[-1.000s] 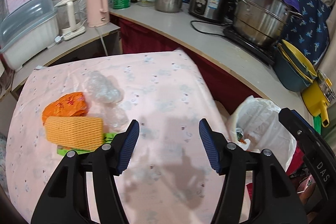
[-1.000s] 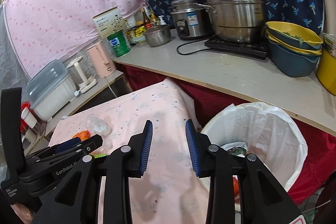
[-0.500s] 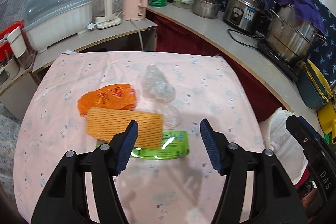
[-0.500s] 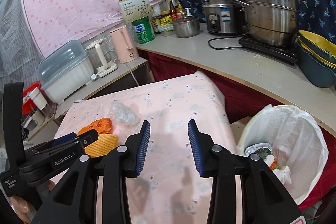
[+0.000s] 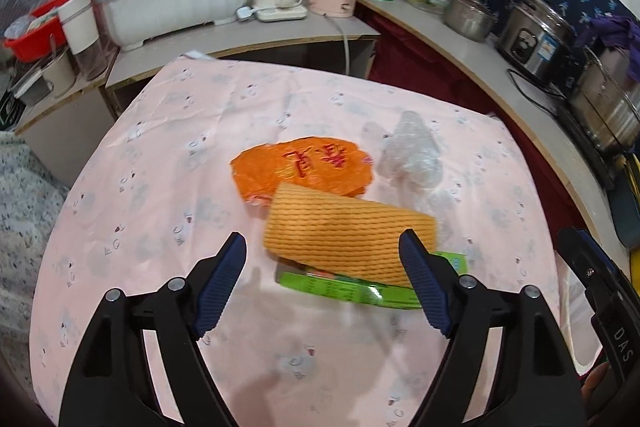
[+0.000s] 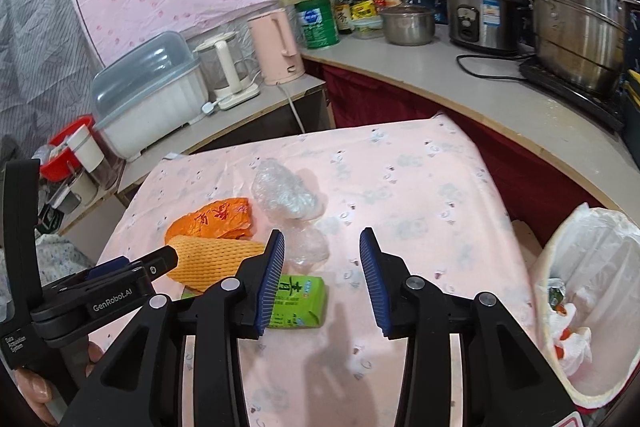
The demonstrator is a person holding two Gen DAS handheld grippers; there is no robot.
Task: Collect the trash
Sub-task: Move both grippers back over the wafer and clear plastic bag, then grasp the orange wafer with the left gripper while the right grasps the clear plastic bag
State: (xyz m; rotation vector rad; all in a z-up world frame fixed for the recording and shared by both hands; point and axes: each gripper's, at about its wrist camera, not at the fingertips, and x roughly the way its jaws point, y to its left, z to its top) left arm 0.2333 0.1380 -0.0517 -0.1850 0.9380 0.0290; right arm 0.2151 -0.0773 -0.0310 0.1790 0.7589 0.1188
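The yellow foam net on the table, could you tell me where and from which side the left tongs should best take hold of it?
Grip the foam net across its short width near the middle, coming down from above. It lies flat and long, overlapping the green packet and orange bag, so a low side approach would probably catch those too. The open left tongs already straddle its near edge.

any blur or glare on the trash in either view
Left wrist view: the green packet is motion-smeared with a glare streak, and the foam net looks soft. Right wrist view: the packet is sharp and its print shows; both views bend the counter edges.
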